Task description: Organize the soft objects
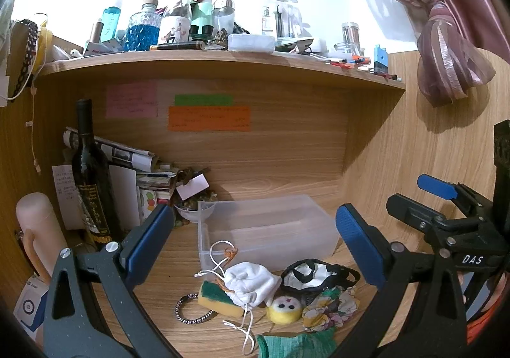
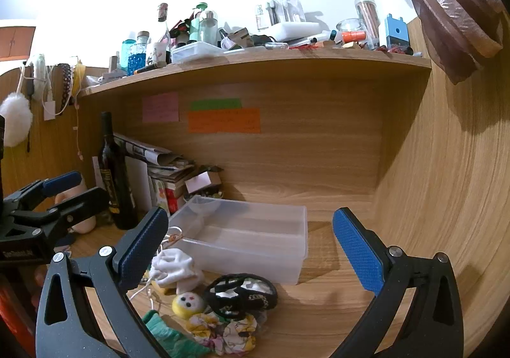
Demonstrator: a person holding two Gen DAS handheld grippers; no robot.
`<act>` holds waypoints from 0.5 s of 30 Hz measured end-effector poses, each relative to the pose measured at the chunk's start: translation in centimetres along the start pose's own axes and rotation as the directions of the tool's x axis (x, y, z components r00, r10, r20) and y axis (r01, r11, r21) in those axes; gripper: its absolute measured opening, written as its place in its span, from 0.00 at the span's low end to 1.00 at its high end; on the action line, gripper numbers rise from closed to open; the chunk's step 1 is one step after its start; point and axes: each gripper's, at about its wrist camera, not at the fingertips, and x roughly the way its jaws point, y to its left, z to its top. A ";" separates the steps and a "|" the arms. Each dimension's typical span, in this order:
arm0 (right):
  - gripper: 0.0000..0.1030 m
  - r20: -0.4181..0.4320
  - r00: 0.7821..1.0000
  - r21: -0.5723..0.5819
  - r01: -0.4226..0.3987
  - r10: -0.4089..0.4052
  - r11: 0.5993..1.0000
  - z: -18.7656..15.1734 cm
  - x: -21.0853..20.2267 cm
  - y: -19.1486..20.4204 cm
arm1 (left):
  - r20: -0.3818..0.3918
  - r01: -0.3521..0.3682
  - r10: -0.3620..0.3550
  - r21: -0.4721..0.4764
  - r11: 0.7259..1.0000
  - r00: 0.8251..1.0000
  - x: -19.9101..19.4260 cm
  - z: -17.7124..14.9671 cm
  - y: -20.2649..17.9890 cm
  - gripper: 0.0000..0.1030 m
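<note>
A clear plastic box (image 1: 271, 221) (image 2: 255, 230) stands empty on the wooden desk. In front of it lie soft things: a white drawstring pouch (image 1: 251, 281) (image 2: 175, 265), a yellow-green sponge (image 1: 218, 297), a yellow felt ball with a face (image 1: 284, 309) (image 2: 188, 302), a black-and-white mask (image 1: 314, 275) (image 2: 242, 292), a floral scrunchie (image 1: 328, 307) (image 2: 226, 332) and a green cloth (image 1: 296, 345) (image 2: 169, 339). My left gripper (image 1: 251, 246) is open above the pile. My right gripper (image 2: 251, 249) is open, near the box front. Both are empty.
A braided bracelet (image 1: 191, 310) lies left of the sponge. A dark wine bottle (image 1: 91, 173) (image 2: 116, 176), papers and a small bowl (image 1: 194, 209) crowd the back left. A cluttered shelf (image 1: 223, 61) overhangs. The wooden side wall (image 2: 446, 198) is on the right.
</note>
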 end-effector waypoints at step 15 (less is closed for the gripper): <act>1.00 0.003 1.000 0.001 -0.004 0.004 1.000 0.0 0.1 -0.1 | -0.005 -0.003 0.004 0.001 1.000 1.000 0.3 -0.2 0.4 1.00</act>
